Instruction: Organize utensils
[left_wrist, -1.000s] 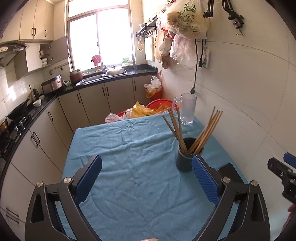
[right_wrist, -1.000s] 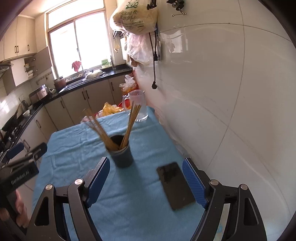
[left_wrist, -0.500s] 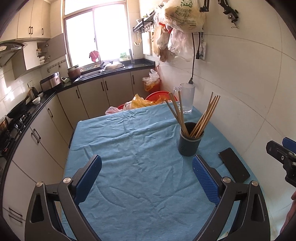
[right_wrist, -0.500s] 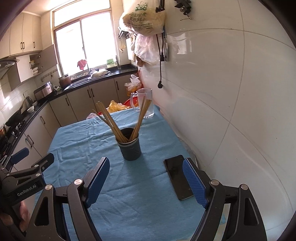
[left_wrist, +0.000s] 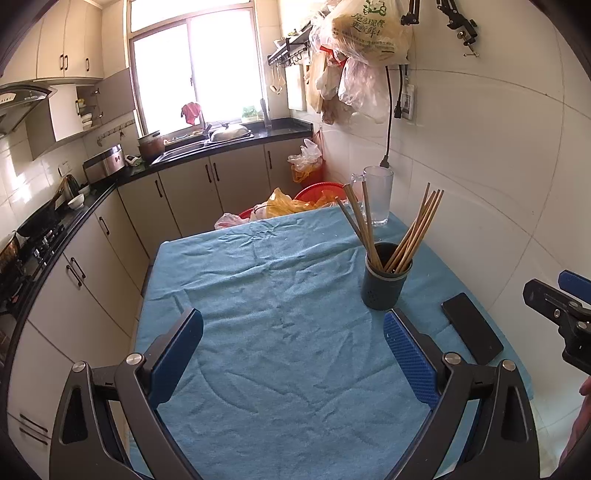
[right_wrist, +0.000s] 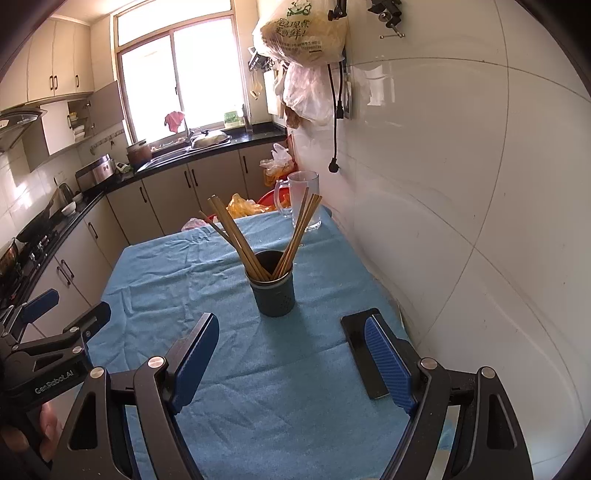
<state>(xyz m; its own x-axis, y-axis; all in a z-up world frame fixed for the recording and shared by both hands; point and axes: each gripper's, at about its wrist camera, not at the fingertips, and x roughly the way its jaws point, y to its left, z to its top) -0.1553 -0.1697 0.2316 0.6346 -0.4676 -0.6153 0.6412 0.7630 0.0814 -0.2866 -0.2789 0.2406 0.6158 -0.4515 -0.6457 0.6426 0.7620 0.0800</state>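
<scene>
Wooden chopsticks (right_wrist: 255, 240) splay in a dark holder (right_wrist: 275, 293) on blue cloth (left_wrist: 280, 332); both grippers, left (left_wrist: 293, 349) and right (right_wrist: 291, 356), gape empty.

The right tool (right_wrist: 291, 354) hangs wide open and empty above the blue-covered surface (right_wrist: 177, 280), near the dark holder (right_wrist: 275, 295) of upright chopsticks (right_wrist: 236, 236), with a black phone (right_wrist: 356, 339) just beside its right finger.

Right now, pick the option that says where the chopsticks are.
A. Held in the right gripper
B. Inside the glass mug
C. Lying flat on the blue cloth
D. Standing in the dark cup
D: the chopsticks stand fanned out in two bunches in the dark cup on the blue cloth, while the glass mug behind holds none and the right gripper is open and empty.
</scene>
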